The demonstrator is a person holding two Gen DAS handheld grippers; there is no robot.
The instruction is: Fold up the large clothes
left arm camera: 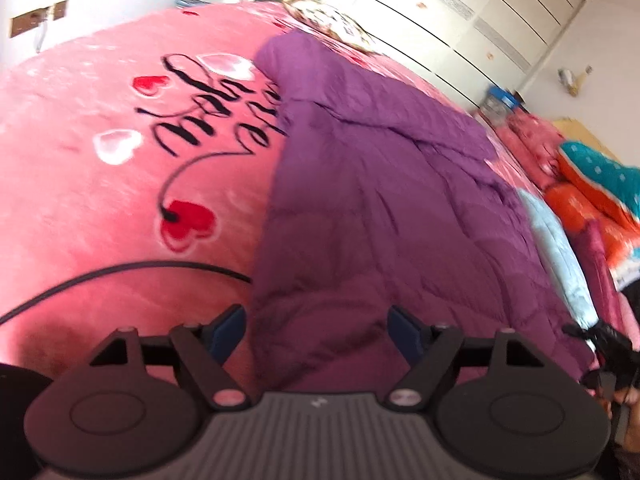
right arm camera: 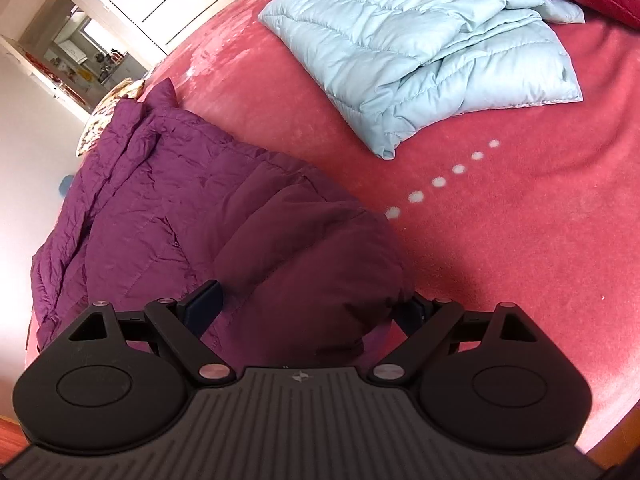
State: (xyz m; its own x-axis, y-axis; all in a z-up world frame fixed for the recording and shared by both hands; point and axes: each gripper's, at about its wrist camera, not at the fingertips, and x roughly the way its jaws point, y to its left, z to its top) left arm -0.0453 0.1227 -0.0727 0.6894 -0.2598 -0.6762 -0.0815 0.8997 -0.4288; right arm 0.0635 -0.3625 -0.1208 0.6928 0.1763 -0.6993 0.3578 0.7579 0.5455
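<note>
Purple coat (left arm camera: 380, 184) spread flat on the pink bed (left arm camera: 80, 184), with a folded blue coat (right arm camera: 432, 52) lying apart from it. Left gripper (left arm camera: 320, 332) over the coat's near edge, jaws wide and holding nothing. Right gripper (right arm camera: 312, 308) with jaws wide around a puffy bunch of the purple coat.

Right tool's far finger (right arm camera: 416, 312) (behind purple jacket (right arm camera: 224, 208)), blurred lettering (left arm camera: 208, 108).

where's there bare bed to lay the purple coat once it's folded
Bare blanket lies left of the purple jacket, over the heart print, and between it and the folded blue jacket along the dotted line. The far right edge is crowded with piled bedding.
</note>
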